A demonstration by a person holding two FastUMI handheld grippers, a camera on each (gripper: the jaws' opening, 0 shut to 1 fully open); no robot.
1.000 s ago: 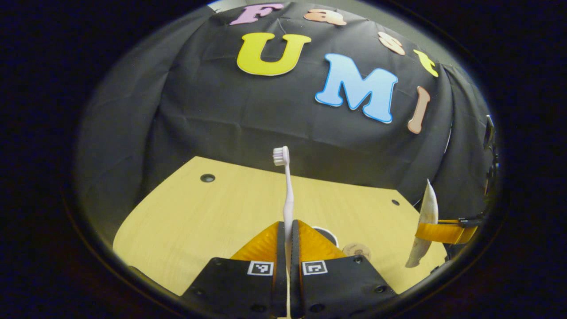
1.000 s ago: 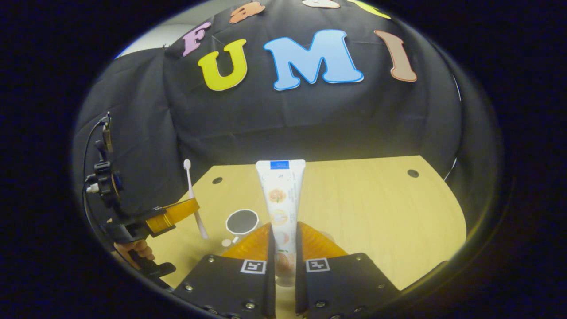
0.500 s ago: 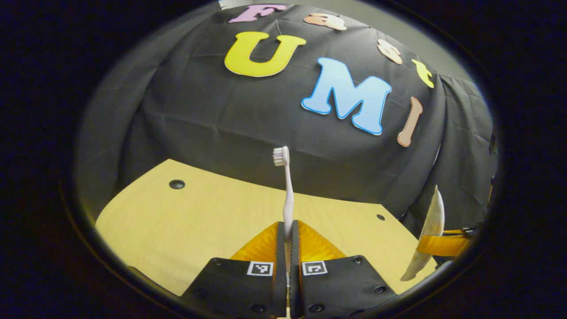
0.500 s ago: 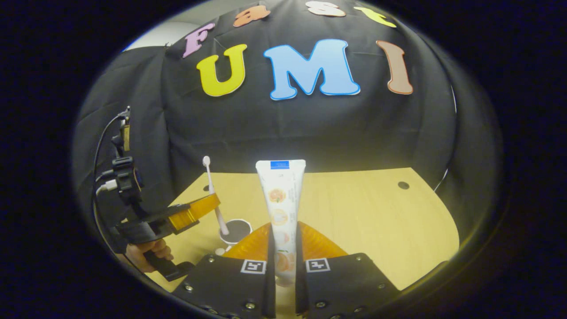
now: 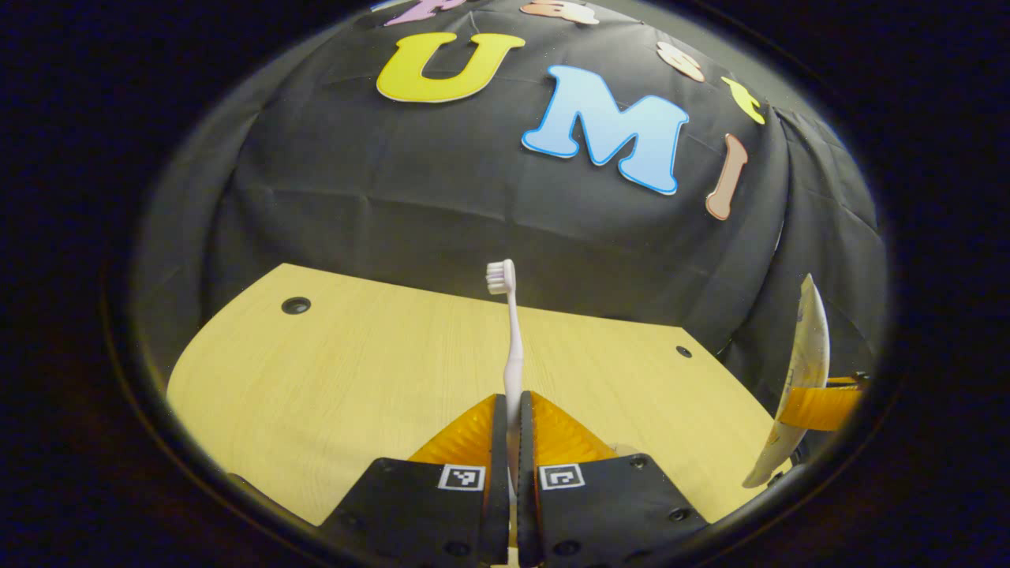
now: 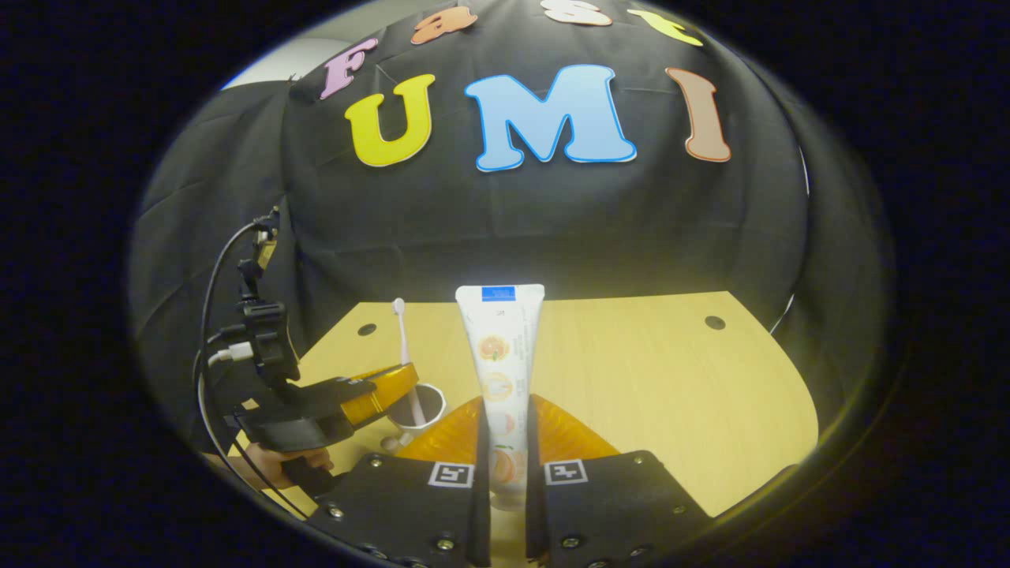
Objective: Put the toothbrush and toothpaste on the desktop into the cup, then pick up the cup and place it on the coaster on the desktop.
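My left gripper is shut on a white toothbrush that stands upright, bristles on top. In the right gripper view the left gripper hangs over a white cup on the desktop, and the toothbrush has its lower end inside the cup's mouth. My right gripper is shut on a white toothpaste tube with orange fruit prints, held upright just right of the cup. The left gripper view has that tube and an orange finger at its far right edge.
The light wooden desktop has small round holes near its back corners. A hand holds the left gripper's handle, with cables rising behind it. A small pale object lies by the cup's base. Black cloth closes off the back.
The left gripper carried the toothbrush right and down over the cup; its lower end now sits inside the cup. The right gripper kept hold of the toothpaste and barely moved.
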